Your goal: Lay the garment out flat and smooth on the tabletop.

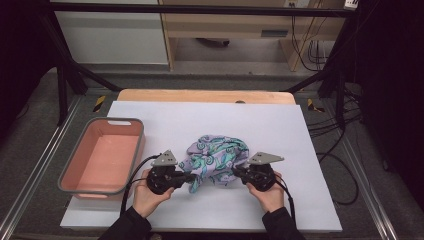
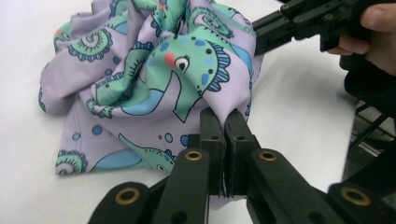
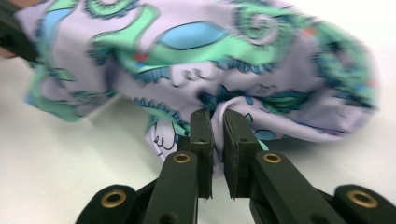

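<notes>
A crumpled lilac cloth (image 1: 215,157) printed with green and blue sea creatures lies bunched on the white sheet (image 1: 165,120), between my two grippers. My left gripper (image 1: 192,176) is at the cloth's left edge. In the left gripper view its jaws (image 2: 225,121) are shut on a fold of the cloth (image 2: 154,79). My right gripper (image 1: 235,171) is at the cloth's right edge. In the right gripper view its jaws (image 3: 216,119) pinch a gathered bit of the fabric (image 3: 210,51). The right gripper (image 2: 261,32) also shows beyond the cloth in the left gripper view.
A pink basin with a grey rim (image 1: 114,120) stands at the left edge of the white sheet, close to my left hand. The wooden table edge (image 1: 200,95) runs along the back. Cables hang off to the right of the table (image 1: 330,150).
</notes>
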